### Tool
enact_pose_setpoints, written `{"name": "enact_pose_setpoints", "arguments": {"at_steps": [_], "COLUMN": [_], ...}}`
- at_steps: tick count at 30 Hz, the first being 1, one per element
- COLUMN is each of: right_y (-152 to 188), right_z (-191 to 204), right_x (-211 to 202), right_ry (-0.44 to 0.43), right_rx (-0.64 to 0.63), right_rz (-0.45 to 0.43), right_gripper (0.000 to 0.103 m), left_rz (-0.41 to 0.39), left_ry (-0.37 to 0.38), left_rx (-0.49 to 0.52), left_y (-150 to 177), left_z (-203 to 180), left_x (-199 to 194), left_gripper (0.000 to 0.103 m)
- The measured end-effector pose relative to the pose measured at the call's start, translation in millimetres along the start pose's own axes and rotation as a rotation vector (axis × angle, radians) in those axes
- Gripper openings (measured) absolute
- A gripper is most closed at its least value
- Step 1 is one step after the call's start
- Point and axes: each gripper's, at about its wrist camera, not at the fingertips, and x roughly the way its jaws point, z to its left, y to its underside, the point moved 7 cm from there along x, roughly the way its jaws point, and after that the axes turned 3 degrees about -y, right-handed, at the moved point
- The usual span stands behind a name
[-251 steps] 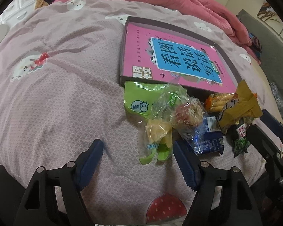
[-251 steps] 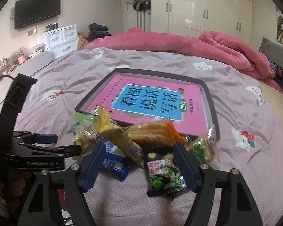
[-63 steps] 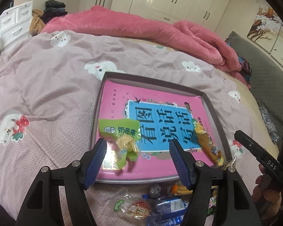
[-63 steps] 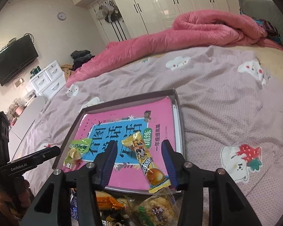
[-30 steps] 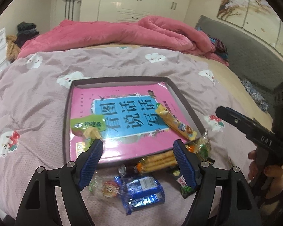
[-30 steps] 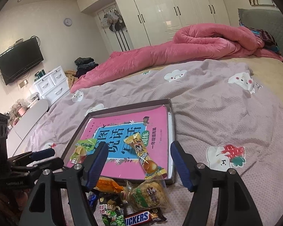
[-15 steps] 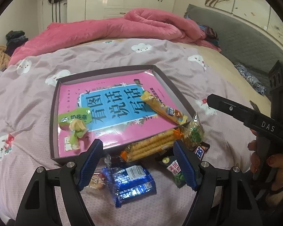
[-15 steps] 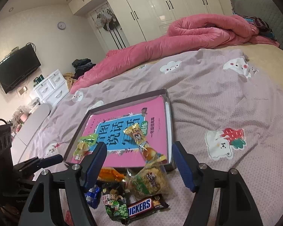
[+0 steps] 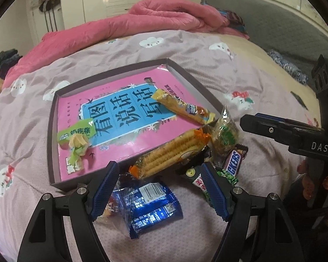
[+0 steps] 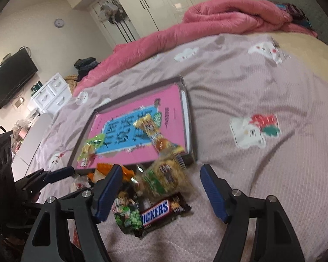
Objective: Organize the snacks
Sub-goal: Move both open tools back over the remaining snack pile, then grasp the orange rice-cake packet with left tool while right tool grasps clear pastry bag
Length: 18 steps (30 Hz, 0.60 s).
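Observation:
A shallow dark tray [image 9: 51,122] holding a pink book lies on the bed. In it rest a green candy pack [image 9: 76,136] and a yellow bar [image 9: 182,107]. In front of the tray is a loose pile: an orange biscuit roll [image 9: 170,152], a blue packet [image 9: 152,205], a green pea pack [image 10: 126,215], a Snickers bar [image 10: 161,211] and a clear cookie bag [image 10: 161,179]. My left gripper [image 9: 159,181] hangs open over the blue packet and the biscuit roll. My right gripper [image 10: 159,187] is open over the cookie bag and Snickers, touching nothing.
The bed wears a mauve cover with cartoon prints [image 10: 254,133]. A rolled pink duvet [image 9: 164,19] lies along the far side. A white dresser [image 10: 52,96] and a wall TV [image 10: 11,78] stand at the left. A hand [image 9: 317,185] holds the right gripper.
Both grippers have sunk toward the snack pile in front of the tray, and the pile now looks larger between the fingers. The left view has rolled. No snack has moved.

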Motion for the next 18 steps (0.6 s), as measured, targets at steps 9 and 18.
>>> {"name": "enact_pose_setpoints", "arguments": {"at_steps": [9,18], "right_y": [7.8,9.3], "right_z": [-10.3,-6.6], "right_x": [16.7,37.4], "right_ry": [-0.044,-0.035], "right_rx": [0.069,0.017], "right_rz": [0.069,0.134], "right_gripper": [0.073,0.074], "left_rz": [0.028,0.041], "left_ry": [0.019,0.018], "left_rx": [0.029,0.102], "left_y": [-4.1,-11.7], "left_z": [-2.4,-6.2], "left_x": [17.9,31.8], "left_gripper": [0.078,0.078]}}
